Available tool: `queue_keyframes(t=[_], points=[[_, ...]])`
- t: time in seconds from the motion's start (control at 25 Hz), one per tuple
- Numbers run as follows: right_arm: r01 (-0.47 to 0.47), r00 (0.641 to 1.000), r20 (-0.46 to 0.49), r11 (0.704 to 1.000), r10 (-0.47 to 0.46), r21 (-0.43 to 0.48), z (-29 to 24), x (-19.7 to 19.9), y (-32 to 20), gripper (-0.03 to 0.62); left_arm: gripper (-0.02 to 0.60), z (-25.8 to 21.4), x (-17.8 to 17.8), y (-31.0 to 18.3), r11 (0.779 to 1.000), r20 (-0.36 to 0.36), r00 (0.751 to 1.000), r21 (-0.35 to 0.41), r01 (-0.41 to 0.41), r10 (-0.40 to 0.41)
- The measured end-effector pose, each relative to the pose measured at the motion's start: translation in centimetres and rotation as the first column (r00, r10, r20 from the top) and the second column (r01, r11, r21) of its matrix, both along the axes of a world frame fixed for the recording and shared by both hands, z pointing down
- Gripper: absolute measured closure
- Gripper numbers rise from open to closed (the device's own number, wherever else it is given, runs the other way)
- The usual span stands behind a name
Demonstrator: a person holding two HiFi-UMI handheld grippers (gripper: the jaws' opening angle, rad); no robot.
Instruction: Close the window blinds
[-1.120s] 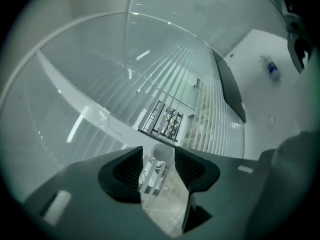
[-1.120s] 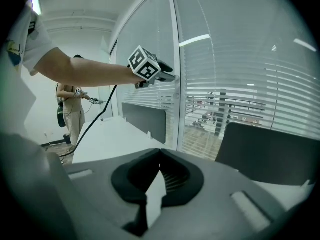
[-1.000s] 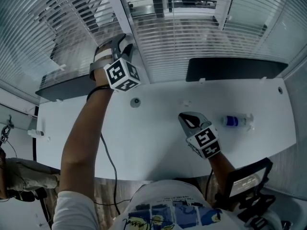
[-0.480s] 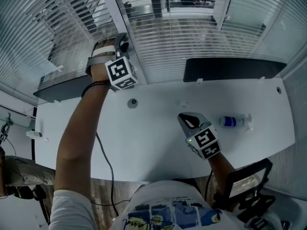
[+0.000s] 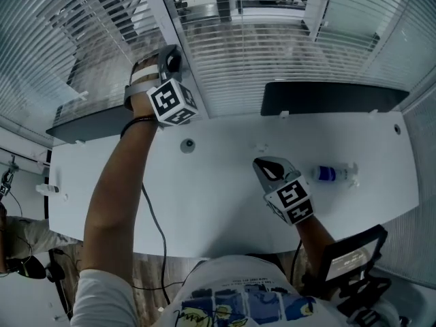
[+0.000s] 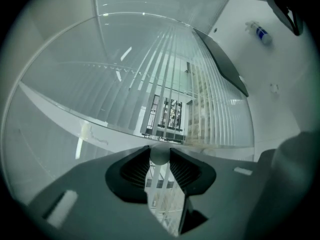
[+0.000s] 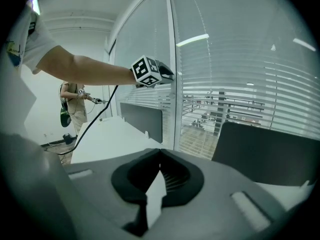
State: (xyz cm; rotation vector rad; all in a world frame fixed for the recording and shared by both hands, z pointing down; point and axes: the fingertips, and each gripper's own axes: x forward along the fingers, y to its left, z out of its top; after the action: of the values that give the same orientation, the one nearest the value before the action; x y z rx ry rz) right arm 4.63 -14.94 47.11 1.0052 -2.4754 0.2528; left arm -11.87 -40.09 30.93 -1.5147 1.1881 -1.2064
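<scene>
The left gripper (image 6: 159, 151), jaws just closing, clamps the wand knob (image 6: 159, 156); the right gripper (image 7: 159, 152) sits closed.

Head cam looks steeply down over the white desk (image 5: 204, 203) toward the blinds (image 5: 272, 67), left gripper view sits right against them, right one sees both from low over the desk.

The left claw's (image 6: 160, 160) jaws had just been closing and hid all but a rounded bit of the pale rod (image 6: 160, 154) between them.
</scene>
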Motion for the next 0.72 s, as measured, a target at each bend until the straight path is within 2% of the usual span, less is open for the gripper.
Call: queue_keyframes(t=[0.08,0.16,0.28,0.44,0.6,0.72], points=[[0.001,1.000,0.001,1.000,-0.001,-0.002,-0.1,0.0,0.0,0.591,0.457,-0.2,0.0,0.1,1.000,-0.085,0.996,-0.004,0.013,-0.013],[0.002,1.000,0.003,1.000,-0.002,-0.003,0.0,0.0,0.0,0.591,0.457,-0.4,0.0,0.2,1.000,-0.191,0.981,-0.009,0.028,-0.029],[0.000,1.000,0.003,1.000,0.000,-0.003,0.1,0.1,0.0,0.591,0.457,-0.7,-0.2,0.3,0.999,-0.341,0.938,-0.014,0.052,-0.053],[-0.005,1.000,-0.001,1.000,0.005,-0.003,0.0,0.2,-0.1,0.591,0.459,-1.0,-0.5,0.5,0.998,-0.463,0.884,-0.023,0.066,-0.069],[-0.004,1.000,-0.002,1.000,0.004,-0.005,0.0,0.1,-0.2,0.591,0.459,-1.3,-0.8,0.6,0.996,-0.601,0.794,-0.047,0.081,-0.093],[0.000,1.000,0.002,1.000,0.000,-0.002,0.0,0.0,-0.2,0.591,0.459,-1.5,-0.8,0.7,0.994,-0.703,0.702,-0.066,0.092,-0.111]])
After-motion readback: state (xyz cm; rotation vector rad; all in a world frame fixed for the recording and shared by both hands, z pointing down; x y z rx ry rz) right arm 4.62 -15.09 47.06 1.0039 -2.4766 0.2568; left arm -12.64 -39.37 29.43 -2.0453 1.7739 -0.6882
